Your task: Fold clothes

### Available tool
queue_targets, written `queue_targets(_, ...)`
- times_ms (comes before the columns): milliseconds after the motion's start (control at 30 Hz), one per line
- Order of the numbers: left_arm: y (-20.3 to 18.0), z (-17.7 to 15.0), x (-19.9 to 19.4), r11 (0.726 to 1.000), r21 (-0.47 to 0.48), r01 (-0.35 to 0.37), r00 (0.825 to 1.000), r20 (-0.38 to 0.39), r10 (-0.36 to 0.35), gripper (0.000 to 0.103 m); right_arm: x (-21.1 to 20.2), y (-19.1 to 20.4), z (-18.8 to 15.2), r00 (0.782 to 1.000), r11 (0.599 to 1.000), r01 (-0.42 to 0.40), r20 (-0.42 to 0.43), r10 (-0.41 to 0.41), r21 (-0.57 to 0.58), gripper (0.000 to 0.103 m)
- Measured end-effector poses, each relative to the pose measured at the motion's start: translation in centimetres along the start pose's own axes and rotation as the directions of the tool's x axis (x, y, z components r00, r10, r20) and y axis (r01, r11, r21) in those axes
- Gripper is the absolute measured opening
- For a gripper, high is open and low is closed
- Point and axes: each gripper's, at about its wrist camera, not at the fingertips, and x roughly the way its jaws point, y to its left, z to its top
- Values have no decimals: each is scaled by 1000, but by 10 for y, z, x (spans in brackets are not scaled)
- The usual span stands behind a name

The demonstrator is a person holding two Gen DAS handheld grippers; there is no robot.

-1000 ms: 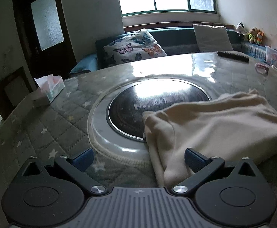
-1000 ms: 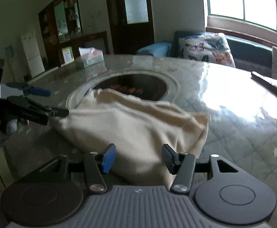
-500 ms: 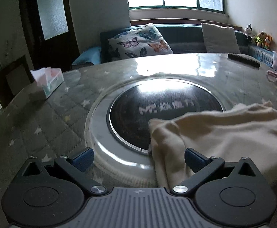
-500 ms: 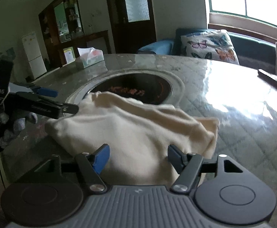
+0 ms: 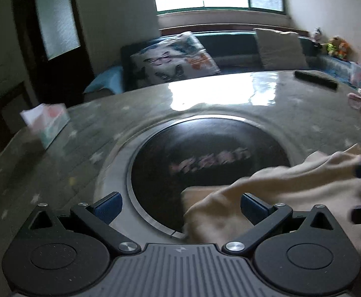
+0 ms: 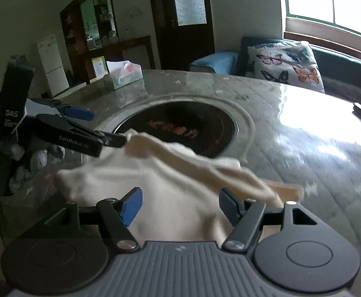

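A cream garment (image 6: 170, 193) lies on the round table and partly over the dark centre disc (image 5: 205, 158). In the left wrist view the garment (image 5: 274, 198) is at the lower right. My left gripper (image 5: 179, 204) is open; the cloth's upper edge drapes over its right finger and rises off the table. My right gripper (image 6: 180, 203) is open just above the cloth, and the same raised edge lies over its right finger. In the right wrist view the left gripper's far finger (image 6: 81, 138) touches the cloth's raised corner.
A tissue box (image 5: 45, 123) stands at the table's far left. A dark remote (image 5: 315, 80) and a small pink item (image 5: 356, 100) lie at the far right. A sofa with a butterfly cushion (image 6: 288, 65) runs behind the table.
Both grippers have risen and drawn back. The garment's far edge has lifted off the table into a raised ridge between them. The right gripper's fingers have opened wider.
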Motion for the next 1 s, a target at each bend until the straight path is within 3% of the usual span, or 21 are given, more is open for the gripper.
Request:
queue_targets(200, -17, 14, 26, 997, 69, 30, 999, -32, -28, 103, 26, -8, 16, 999, 1000, -25, -32, 25, 6, 70)
queue_targets(333, -14, 14, 46, 997, 63, 40, 997, -69, -36, 103, 41, -20, 15, 997, 998, -47, -59, 50, 50, 71)
queue_targets(500, -9, 14, 43, 998, 48, 43, 997, -63, -40, 103, 38, -18, 15, 998, 998, -35, -52, 38, 48, 71)
queue_targets(667, 4, 14, 26, 1000, 0, 26, 999, -32, -26, 103, 23, 4, 16, 1000, 1000, -19, -25, 18, -23, 71)
queue_targets(1000, 49, -1, -6, 984, -177, -30, 999, -39, 24, 103, 16, 83, 15, 991, 958, -133, -22, 131, -253, 71)
